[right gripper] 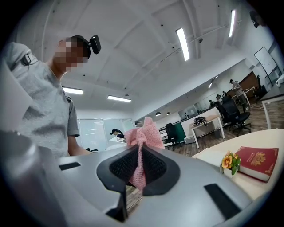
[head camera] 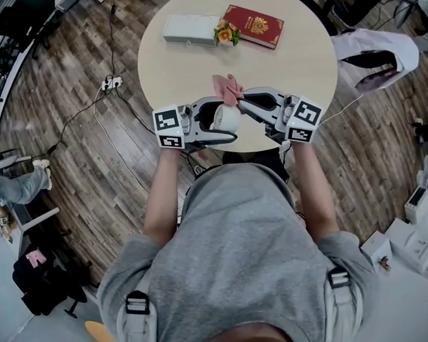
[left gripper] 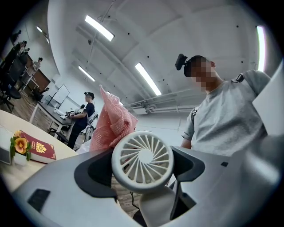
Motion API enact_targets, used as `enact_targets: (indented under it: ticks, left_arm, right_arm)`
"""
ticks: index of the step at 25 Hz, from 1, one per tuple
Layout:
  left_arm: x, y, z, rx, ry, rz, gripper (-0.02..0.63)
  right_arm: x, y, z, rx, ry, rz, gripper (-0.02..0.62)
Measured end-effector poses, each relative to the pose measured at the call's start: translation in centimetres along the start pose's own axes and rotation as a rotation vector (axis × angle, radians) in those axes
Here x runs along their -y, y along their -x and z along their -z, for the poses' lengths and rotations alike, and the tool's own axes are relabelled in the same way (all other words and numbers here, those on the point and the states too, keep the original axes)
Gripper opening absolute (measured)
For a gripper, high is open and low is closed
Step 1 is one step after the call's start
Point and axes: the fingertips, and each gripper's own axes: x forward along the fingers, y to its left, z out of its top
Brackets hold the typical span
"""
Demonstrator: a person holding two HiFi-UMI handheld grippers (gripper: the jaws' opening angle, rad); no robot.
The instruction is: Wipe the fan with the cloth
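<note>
Right now two grippers hover over the near edge of one round table (head camera: 304, 57). The left gripper (head camera: 229, 119) is clamped around one small white fan (left gripper: 142, 159), its round grille facing that gripper's camera. The right gripper (right gripper: 141, 170) is pinched tight on one pink cloth (right gripper: 144, 133), which bunches up just beside the fan's rim; I can't tell if they touch. Farther back on the table lie one red book (head camera: 253, 25), one white box (head camera: 190, 28) and one little flower sprig (head camera: 225, 34).
</note>
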Motion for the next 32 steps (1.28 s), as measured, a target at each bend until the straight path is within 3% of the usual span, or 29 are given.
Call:
enact_targets:
  ticks: [7, 13, 18, 21, 28, 32]
  left_arm:
    - [-1.0, 0.8, 0.5, -0.031, 0.005, -0.030, 0.382]
    - [-2.0, 1.1, 2.0, -0.088, 0.021, -0.063, 0.381]
    - [-2.5, 1.4, 2.5, -0.114, 0.035, -0.086, 0.381]
    - [-2.6, 1.6, 3.5, -0.171, 0.019, -0.097, 0.381]
    - [-1.2, 1.2, 5.2, -0.294, -0.028, -0.051, 0.382]
    - [-0.5, 0.9, 5.7, -0.287, -0.014, -0.013, 0.382]
  right_arm:
    - [-0.9, 0.6, 0.5, -0.038, 0.002, -0.011, 0.029]
    - [-3.2, -0.2, 0.8, -0.074, 0.009, -0.104, 0.028]
    - [-3.7, -1.4, 1.1, -0.151, 0.078, -0.118, 0.029]
    - [-3.7, -2.2, 1.4, -0.216, 0.131, -0.111, 0.029]
    - [-2.4, -3.1, 2.3, -0.268, 0.131, -0.076, 0.029]
    - [-1.4, -3.0, 3.1, -0.269, 0.109, -0.042, 0.029]
